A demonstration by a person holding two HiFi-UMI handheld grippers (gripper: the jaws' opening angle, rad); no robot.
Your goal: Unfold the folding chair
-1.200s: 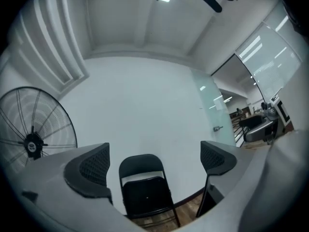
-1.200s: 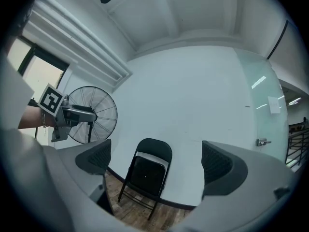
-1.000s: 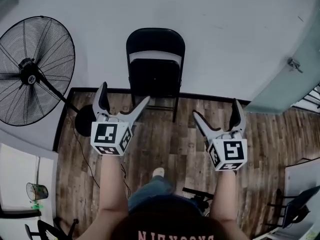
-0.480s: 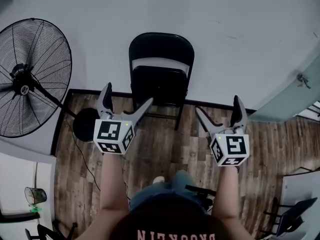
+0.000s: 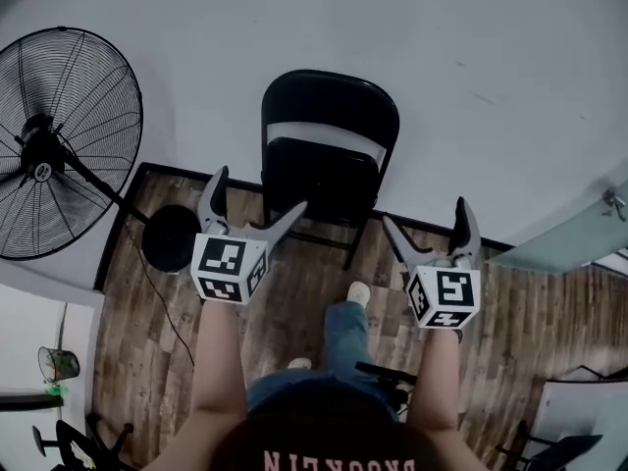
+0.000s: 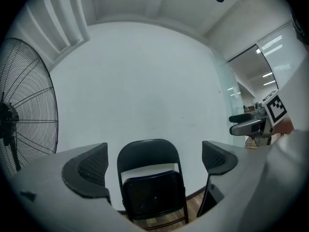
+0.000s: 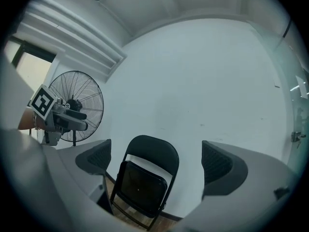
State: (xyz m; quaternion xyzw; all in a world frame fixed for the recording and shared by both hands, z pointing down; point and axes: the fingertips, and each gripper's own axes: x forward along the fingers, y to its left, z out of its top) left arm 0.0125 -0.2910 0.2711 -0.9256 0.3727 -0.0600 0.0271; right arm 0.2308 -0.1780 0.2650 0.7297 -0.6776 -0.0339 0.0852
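A black folding chair [image 5: 326, 155] stands folded flat against the white wall, its seat tipped up under the backrest; it also shows between the jaws as the chair [image 6: 152, 182] and the chair [image 7: 145, 180]. My left gripper [image 5: 253, 202] is held open in front of the chair's left side, short of it. Off to the chair's right, my right gripper [image 5: 428, 227] is open too, with nothing between its jaws. Neither gripper touches the chair.
A large black pedestal fan [image 5: 61, 145] stands left of the chair, its round base [image 5: 169, 238] and cord on the wood floor [image 5: 304, 292]. The person's shoe [image 5: 357, 293] steps toward the chair. A glass door [image 5: 579, 243] is at the right.
The person has walked closer: the chair looks larger and nearer in the head view, a foot has stepped forward, and both open grippers have advanced with the body.
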